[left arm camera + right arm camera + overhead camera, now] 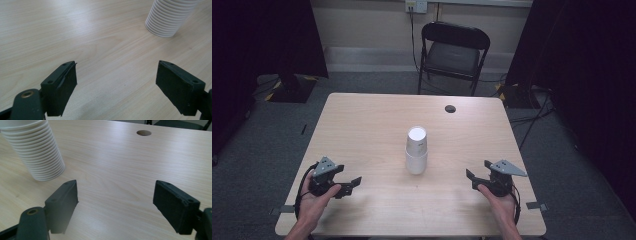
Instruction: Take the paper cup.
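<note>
A stack of white paper cups (417, 149) stands upside down near the middle of the wooden table (362, 125). My left gripper (352, 184) rests low at the front left, jaws wide apart with nothing between them; the cup stack (170, 17) shows at the upper right of the left gripper view. My right gripper (472, 179) sits at the front right, also open and empty, pointing toward the table's middle. In the right gripper view the ribbed cup stack (35, 150) stands at the upper left, well ahead of the jaws.
A round cable hole (450, 108) lies in the table's far right part, also seen as a cable hole (144, 132) in the right gripper view. A black folding chair (453, 50) stands beyond the far edge. Dark curtains hang at both sides.
</note>
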### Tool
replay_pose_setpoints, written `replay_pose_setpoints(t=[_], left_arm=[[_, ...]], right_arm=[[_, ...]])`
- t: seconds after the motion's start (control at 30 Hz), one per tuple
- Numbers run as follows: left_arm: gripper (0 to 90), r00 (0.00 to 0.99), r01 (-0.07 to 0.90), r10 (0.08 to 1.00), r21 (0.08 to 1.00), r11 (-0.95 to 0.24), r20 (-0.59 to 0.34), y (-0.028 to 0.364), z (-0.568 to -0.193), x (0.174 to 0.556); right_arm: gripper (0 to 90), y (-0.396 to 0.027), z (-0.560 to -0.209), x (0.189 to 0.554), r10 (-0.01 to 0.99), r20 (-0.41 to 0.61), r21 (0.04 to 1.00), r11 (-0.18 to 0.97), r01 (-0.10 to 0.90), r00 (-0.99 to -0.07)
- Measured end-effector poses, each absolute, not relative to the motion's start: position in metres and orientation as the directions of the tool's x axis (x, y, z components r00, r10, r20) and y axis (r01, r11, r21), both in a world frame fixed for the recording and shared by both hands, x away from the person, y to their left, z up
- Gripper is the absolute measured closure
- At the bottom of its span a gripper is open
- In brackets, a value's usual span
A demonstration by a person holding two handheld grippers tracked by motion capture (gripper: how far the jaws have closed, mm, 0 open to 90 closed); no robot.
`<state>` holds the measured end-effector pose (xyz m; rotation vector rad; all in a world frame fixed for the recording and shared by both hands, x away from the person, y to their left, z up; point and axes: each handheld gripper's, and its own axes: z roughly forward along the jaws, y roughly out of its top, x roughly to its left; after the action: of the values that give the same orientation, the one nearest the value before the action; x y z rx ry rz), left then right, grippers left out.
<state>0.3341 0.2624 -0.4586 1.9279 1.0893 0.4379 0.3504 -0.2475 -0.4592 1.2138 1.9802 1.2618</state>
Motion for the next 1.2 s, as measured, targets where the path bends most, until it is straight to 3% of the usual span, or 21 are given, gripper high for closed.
replay_pose_setpoints(t=[0.43,0.9,1.03,1.2], left_arm=[[18.4,0.56,0.52,0.82,0.819,-0.242,-0.113,0.259,-0.459,0.333],[18.6,0.56,0.515,0.822,0.822,-0.243,-0.107,0.253,-0.458,0.332],[25.3,0.58,0.512,0.799,0.834,-0.208,-0.157,0.255,-0.458,0.332],[23.1,0.564,0.499,0.818,0.836,-0.226,-0.116,0.254,-0.458,0.334]], right_arm=[[27.0,-0.225,-0.453,0.353,0.796,0.11,0.861,0.223,0.457,-0.596],[26.8,-0.19,-0.432,0.364,0.741,0.108,0.869,0.253,0.425,-0.663],[25.7,-0.182,-0.427,0.369,0.728,0.106,0.877,0.253,0.409,-0.678],[23.6,-0.172,-0.419,0.374,0.705,0.096,0.887,0.26,0.382,-0.703]])
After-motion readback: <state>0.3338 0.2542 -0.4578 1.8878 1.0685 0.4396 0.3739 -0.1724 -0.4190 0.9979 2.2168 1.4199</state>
